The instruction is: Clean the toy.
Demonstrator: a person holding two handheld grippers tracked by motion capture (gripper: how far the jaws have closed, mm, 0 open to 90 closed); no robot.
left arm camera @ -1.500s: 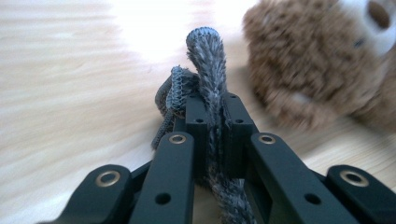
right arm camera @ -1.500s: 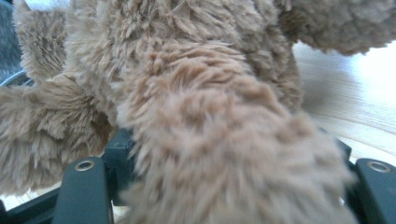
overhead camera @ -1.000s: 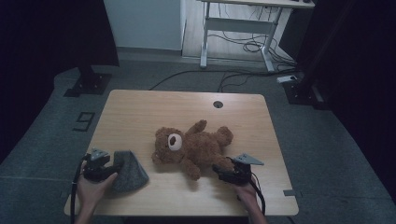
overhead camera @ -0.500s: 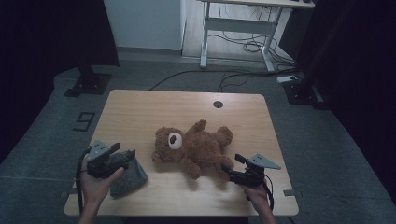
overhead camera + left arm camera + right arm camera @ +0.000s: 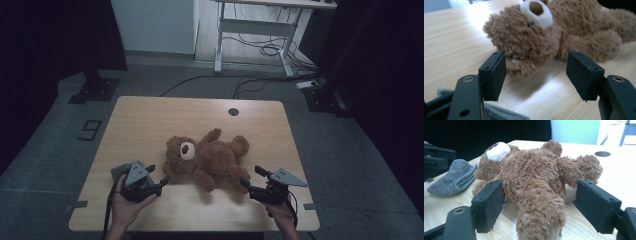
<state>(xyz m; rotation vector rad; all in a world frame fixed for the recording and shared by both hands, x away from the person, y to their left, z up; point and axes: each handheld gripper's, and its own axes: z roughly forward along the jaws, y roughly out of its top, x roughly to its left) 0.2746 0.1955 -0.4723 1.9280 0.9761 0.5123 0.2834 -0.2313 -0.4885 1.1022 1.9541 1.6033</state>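
Two grippers: both aimed at one bear, each with jaws apart and holding nothing.
High view, bear: the bear (image 5: 207,157) lies on its back near the middle of the desk (image 5: 150,120), head toward the left gripper (image 5: 159,184), one leg toward the right gripper (image 5: 246,183).
High view, cloth: a grey cloth (image 5: 117,172) lies on the desk, largely under the left gripper.
Left gripper view, jaws: the two black pads stand wide, nothing pressed between them; the bear's head (image 5: 524,37) is just ahead, and its ear (image 5: 520,67) lies closest to the gap.
Left gripper view, risk: closing here would probably catch only ear fur, so a lift could let the plush slip out.
Right gripper view, jaws: pads apart on either side of the near leg (image 5: 537,220), neither visibly pressing on it.
Right gripper view, cloth: the folded cloth (image 5: 454,178) lies beyond the bear's head, close to it.
Right gripper view, risk: a grip on one soft leg alone may let the body sag and drag across the desk; uneven pulls from the two sides could twist the bear or sweep it into the cloth.
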